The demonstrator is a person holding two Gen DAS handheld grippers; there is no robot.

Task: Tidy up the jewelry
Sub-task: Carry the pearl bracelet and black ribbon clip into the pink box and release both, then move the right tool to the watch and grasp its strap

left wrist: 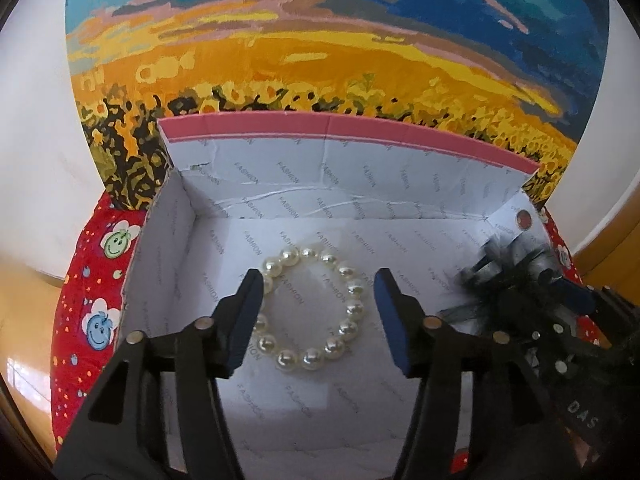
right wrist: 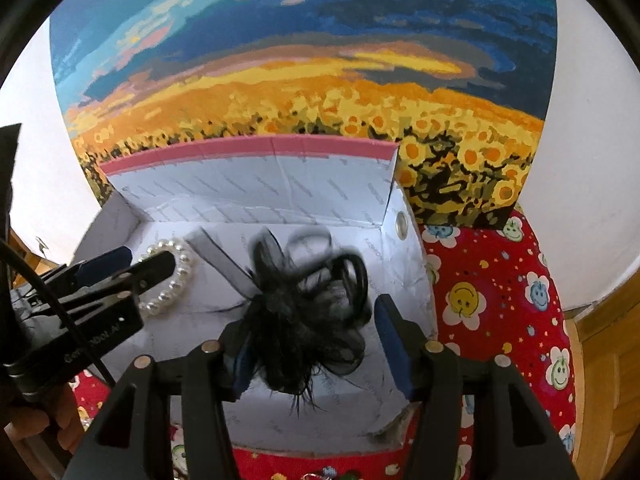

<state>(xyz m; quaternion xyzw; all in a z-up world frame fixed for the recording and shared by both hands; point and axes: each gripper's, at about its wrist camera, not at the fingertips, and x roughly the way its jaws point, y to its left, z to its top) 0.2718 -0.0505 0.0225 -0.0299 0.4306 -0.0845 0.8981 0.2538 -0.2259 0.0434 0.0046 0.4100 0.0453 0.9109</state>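
Pearls of the bracelet [left wrist: 310, 308] lie on the floor of the white box [left wrist: 248, 184], between the spread fingers of the left tool [left wrist: 318, 320]. Ahead of the right tool [right wrist: 312, 344], also open, lies the black feathered hairpiece [right wrist: 308, 312], blurred, between its fingers.

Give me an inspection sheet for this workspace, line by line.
Surface: red cartoon-print cloth under the box.
Job's things: pearl bracelet lying in the open white box; black feathered hair accessory also in the box.
Clutter: nothing seen.
Grippers: left claw open over the bracelet; right claw open around the hair accessory.
Cables: black cable on the left rig.
Surroundings: sunflower painting behind; white wall.
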